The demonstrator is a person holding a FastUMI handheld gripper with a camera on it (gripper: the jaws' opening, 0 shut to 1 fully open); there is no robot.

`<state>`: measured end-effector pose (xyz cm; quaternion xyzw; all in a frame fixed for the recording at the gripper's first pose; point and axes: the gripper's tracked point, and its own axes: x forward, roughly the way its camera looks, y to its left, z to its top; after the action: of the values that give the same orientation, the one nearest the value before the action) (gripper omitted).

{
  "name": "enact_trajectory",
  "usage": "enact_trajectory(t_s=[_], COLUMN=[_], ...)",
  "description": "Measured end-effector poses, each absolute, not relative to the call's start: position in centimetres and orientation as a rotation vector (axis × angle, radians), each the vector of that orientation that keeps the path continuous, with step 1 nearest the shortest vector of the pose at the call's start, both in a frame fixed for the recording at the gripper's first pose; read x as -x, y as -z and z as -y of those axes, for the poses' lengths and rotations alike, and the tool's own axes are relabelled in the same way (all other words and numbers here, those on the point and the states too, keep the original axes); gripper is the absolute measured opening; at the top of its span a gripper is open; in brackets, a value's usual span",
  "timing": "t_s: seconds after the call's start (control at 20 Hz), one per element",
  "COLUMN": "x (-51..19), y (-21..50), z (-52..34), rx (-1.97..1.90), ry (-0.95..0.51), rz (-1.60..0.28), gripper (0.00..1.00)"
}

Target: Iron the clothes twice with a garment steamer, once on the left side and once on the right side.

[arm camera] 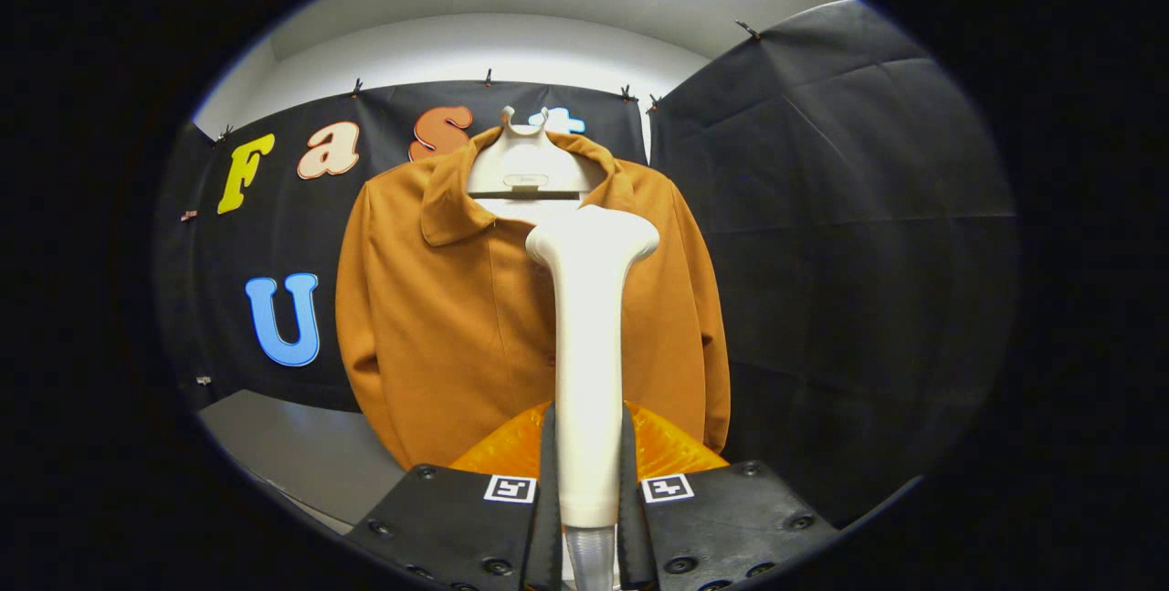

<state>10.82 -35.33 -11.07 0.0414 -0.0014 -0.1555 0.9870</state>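
Your gripper [588, 472] is closed on the handle of the garment steamer [589, 335], both fingers pressing it. The steamer head is in front of the jacket [438, 317], just below its collar.

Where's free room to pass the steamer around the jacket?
Free: bare floor beside the jacket under the wall cloth, and the gap between its other sleeve and the side cloth. Crowded: dead ahead, steamer gripped by the gripper, at the jacket's front.

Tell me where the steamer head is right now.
The steamer stands upright, gripped between the fingers; its head sits before the orange jacket's collar, just below the hanger.
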Motion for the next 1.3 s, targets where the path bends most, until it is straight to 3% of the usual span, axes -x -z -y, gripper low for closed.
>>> enact_trajectory(t_s=[1.3], x=[-4.6], y=[36.8], z=[34.0], rx=[-0.080], ry=[0.331], rz=[-0.532], gripper=[0.28])
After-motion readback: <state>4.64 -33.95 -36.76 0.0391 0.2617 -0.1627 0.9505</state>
